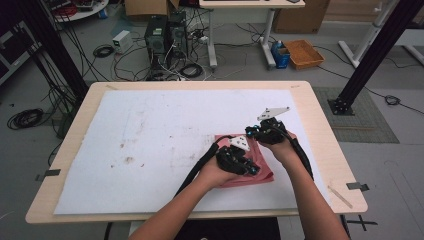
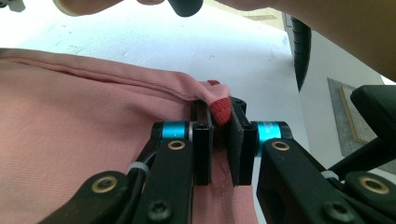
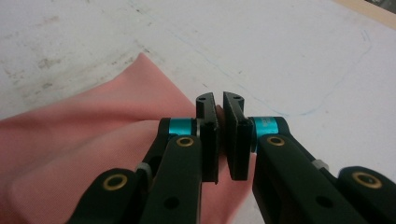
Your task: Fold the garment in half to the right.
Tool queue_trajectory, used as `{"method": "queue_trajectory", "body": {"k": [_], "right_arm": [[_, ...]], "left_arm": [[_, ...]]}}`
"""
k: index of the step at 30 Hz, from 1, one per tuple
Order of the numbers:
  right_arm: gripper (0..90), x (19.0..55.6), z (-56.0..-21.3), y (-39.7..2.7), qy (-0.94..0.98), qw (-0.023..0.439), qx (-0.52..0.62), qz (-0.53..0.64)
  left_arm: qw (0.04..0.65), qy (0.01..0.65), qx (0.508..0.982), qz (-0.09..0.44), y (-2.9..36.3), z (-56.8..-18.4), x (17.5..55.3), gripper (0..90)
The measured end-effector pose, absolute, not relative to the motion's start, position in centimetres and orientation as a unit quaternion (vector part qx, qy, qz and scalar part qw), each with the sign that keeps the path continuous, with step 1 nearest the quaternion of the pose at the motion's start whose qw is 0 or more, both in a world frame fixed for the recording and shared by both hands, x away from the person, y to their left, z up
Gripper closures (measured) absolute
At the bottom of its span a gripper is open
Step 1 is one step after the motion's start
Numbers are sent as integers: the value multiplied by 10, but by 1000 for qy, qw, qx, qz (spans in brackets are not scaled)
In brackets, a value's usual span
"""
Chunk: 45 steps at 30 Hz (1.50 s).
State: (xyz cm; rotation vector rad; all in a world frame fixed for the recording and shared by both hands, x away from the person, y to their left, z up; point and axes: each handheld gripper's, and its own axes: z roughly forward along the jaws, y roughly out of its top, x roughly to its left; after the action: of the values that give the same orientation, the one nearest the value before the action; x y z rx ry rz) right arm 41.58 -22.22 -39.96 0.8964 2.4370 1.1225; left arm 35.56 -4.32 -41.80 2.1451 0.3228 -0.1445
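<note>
Left gripper (image 2: 219,135): jaws closed, a bunched fold of the pink cloth (image 2: 84,140) pinched between the pads, a reddish nub of fabric seen poking up above the jaw tips in the left gripper view. A seam or hem is seen running across the cloth toward that pinch pt. Right gripper (image 3: 220,135): jaws closed too, a thin edge of the cloth caught between them, fabric seen spreading down and away to the left in the right gripper view; grip is near a corner/edge, w/ bare white sheet (image 3: 289,56) just beyond the tips. In the high view the cloth is seen lying folded on the white sheet, right of centre, toward the near edge of the table (image 1: 65,150). Left gripper is seen at the cloth's near-left part, right gripper at its far-right part, the two close together but apart. A grey three-cornered plate (image 1: 273,113) is carried on top of the right gripper. Both forearms are seen coming in from the bottom. Stains and scuffs noted on the sheet left of the cloth. A faint blue pen line (image 3: 327,98) is marked on the sheet past the right gripper. Beyond the table: floor w/ cables, computer towers (image 1: 165,35), an orange tray (image 1: 303,53).
</note>
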Motion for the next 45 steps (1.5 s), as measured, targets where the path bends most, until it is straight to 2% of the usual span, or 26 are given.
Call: {"method": "queue_trajectory", "body": {"k": [4, 6, 7, 9, 10, 13, 16, 19, 24, 30, 33, 34, 35, 36, 38, 45], "right_arm": [[833, 414, -401, -225, 852, 162, 321, 380], [771, 412, -403, -227, 851, 168, 325, 376], [726, 411, -404, -228, 849, 167, 329, 379], [602, 409, -406, -231, 843, 164, 340, 383], [569, 407, -407, -234, 839, 166, 349, 382], [478, 402, -405, -240, 836, 169, 356, 382], [458, 393, -399, -244, 832, 184, 351, 388], [446, 387, -395, -245, 828, 188, 347, 397], [456, 365, -392, -242, 837, 177, 318, 408], [506, 333, -405, -248, 857, 146, 296, 396], [675, 316, -418, -259, 870, 119, 295, 376], [675, 316, -418, -259, 870, 119, 295, 376], [788, 309, -422, -263, 870, 122, 297, 374], [815, 308, -423, -264, 870, 125, 297, 374], [848, 306, -424, -267, 868, 127, 301, 374], [862, 305, -412, -278, 842, 146, 323, 406]], "left_arm": [[465, 131, 874, -61, -51, -419, 356, 813], [465, 132, 873, -58, -54, -421, 355, 793], [465, 132, 873, -56, -54, -422, 355, 761], [471, 136, 870, -46, -53, -420, 353, 625], [473, 136, 869, -42, -51, -419, 352, 577], [482, 144, 864, -21, -40, -415, 349, 503], [485, 162, 859, -3, -23, -412, 347, 449], [491, 173, 854, 7, -8, -411, 347, 445], [493, 202, 845, 43, 32, -408, 343, 414], [496, 241, 831, 76, 87, -409, 333, 399], [497, 266, 822, 85, 114, -411, 330, 399], [497, 266, 822, 85, 114, -411, 330, 393], [501, 276, 816, 89, 125, -412, 329, 393], [502, 280, 813, 90, 129, -412, 329, 392], [506, 284, 809, 92, 134, -411, 328, 393], [512, 287, 804, 96, 141, -408, 329, 393]]}}
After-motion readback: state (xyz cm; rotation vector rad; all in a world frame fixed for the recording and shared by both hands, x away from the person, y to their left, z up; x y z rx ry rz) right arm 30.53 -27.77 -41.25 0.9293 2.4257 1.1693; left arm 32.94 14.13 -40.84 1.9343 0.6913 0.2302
